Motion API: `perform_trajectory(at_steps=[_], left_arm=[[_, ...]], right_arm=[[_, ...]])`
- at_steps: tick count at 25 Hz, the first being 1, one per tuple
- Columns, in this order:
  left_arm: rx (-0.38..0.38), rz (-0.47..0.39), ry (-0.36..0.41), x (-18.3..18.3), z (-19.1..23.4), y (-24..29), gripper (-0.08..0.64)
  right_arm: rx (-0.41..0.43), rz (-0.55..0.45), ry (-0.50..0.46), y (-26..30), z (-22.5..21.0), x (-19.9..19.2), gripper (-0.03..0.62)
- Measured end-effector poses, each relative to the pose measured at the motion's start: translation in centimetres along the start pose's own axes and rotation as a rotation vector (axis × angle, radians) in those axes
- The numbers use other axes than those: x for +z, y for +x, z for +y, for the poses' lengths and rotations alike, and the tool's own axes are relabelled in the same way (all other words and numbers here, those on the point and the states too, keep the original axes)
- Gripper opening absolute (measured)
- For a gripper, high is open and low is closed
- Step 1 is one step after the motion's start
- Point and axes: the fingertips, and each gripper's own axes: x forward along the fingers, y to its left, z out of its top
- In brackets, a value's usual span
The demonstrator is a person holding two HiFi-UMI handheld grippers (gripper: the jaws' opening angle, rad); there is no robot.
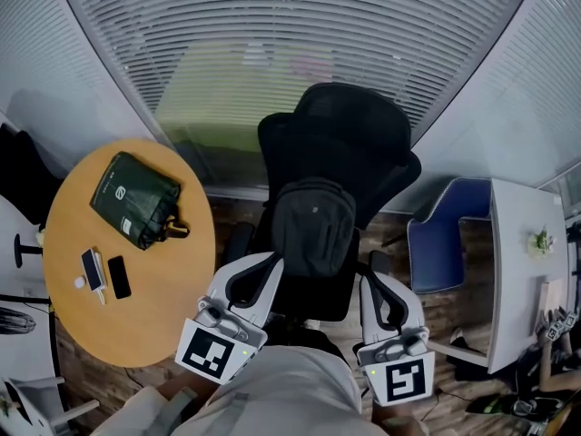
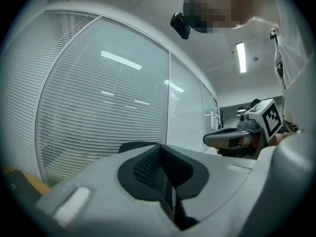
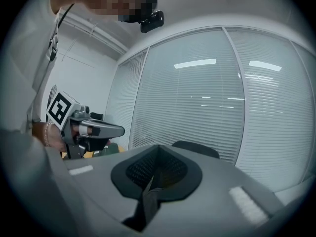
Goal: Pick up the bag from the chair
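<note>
A dark grey backpack [image 1: 313,225] stands upright on the seat of a black office chair [image 1: 340,139], leaning on its backrest. My left gripper [image 1: 263,262] hovers just left of the backpack's lower part, apart from it, with the jaws pressed together and nothing between them. My right gripper [image 1: 372,282] hovers at the backpack's lower right, also shut and empty. In the left gripper view the shut left gripper [image 2: 160,157] points up over the chair's back [image 2: 134,145] towards the blinds. The right gripper view shows the same for the right gripper [image 3: 157,158].
A round wooden table [image 1: 172,325] stands at the left with a green bag [image 1: 136,198], a black phone [image 1: 118,277] and a small device [image 1: 93,269]. A blue chair [image 1: 436,243] and a white desk [image 1: 526,262] are at the right. Window blinds [image 1: 300,34] run behind.
</note>
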Motion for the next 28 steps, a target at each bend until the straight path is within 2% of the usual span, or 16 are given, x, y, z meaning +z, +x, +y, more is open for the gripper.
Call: perform_trajectory(at_steps=[5,14,21,24,28], left_arm=[[0.006,-0.016,0.005,0.6,-1.0,0.9,0.003],[-0.006,0.014,0.009,-0.5,-1.6,2.5,0.013],[0.017,0.047,-0.007,-2.3,-0.2,3.3,0.019],[0.030,0.031,-0.002,-2.9,0.6,3.8,0.025],[0.040,0.092,-0.013,-5.1,1.5,4.2,0.029]], right_arm=[[0.012,0.000,-0.016,-0.6,-1.2,0.1,0.003],[0.028,0.017,-0.003,-0.2,-2.6,-1.0,0.014],[0.032,0.042,0.008,1.0,-3.2,-2.7,0.027],[0.032,0.063,0.013,1.7,-3.5,-3.7,0.031],[0.030,0.092,0.023,2.5,-3.8,-5.3,0.036]])
